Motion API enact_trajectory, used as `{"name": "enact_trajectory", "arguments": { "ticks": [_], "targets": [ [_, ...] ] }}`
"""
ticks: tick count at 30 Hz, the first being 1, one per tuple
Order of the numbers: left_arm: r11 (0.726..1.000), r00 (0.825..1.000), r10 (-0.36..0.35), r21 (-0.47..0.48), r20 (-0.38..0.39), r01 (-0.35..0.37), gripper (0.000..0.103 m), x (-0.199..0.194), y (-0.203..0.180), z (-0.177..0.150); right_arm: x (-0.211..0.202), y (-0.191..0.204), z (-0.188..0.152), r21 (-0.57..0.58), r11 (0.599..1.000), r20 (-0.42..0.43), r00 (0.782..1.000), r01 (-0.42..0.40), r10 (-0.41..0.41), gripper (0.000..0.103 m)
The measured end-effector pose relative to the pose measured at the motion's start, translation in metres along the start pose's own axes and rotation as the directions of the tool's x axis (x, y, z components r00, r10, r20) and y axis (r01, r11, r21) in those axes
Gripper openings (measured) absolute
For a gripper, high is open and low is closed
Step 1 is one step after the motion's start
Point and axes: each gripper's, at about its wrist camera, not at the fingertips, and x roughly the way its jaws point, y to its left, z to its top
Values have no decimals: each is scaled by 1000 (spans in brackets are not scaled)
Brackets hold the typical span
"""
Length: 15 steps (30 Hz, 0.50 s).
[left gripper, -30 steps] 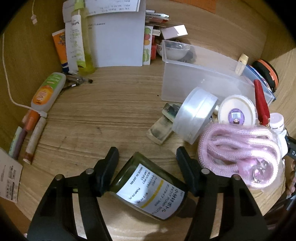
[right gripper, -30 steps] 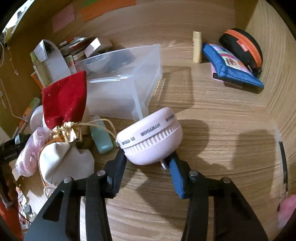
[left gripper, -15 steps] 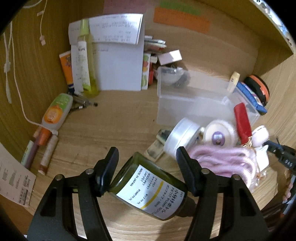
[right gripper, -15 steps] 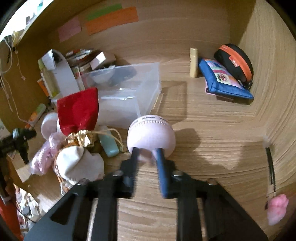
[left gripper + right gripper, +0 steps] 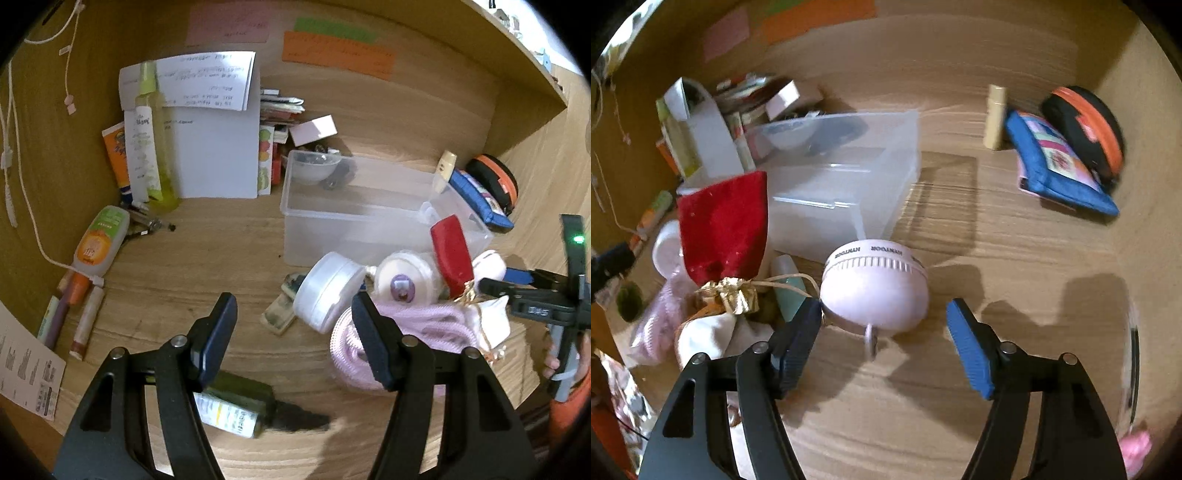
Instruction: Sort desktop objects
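On a cluttered wooden desk, our left gripper (image 5: 293, 317) hangs with jaws apart above a green bottle (image 5: 236, 400) lying loose, while our right gripper's (image 5: 882, 323) jaws are opening around a pink round gadget (image 5: 875, 288) resting near a clear bin (image 5: 846, 177), apparently just set down.
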Motion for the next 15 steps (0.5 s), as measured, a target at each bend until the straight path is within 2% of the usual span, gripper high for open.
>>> {"name": "enact_trajectory", "arguments": {
  "ticks": [4, 8, 10, 11, 15],
  "targets": [
    [1000, 1000, 26, 14, 3, -26, 64, 1, 0, 2, 15, 0, 8, 11, 1000, -29, 999, -20, 20, 67],
    [999, 999, 48, -4, -25, -48, 64, 0, 20, -1, 19, 0, 8, 37, 998, -20, 999, -44, 45, 63],
    [998, 997, 61, -11, -48, -62, 68, 2, 32, -6, 17, 0, 6, 39, 998, -7, 999, -44, 45, 63],
    [997, 996, 70, -9, -60, -71, 75, 3, 38, -9, 16, -2, 6, 46, 998, -4, 999, -44, 44, 63],
    [997, 990, 75, -8, -117, -77, 79, 14, 50, -24, 4, -10, 4, 83, 994, 21, 998, -66, 64, 63]
  ]
}}
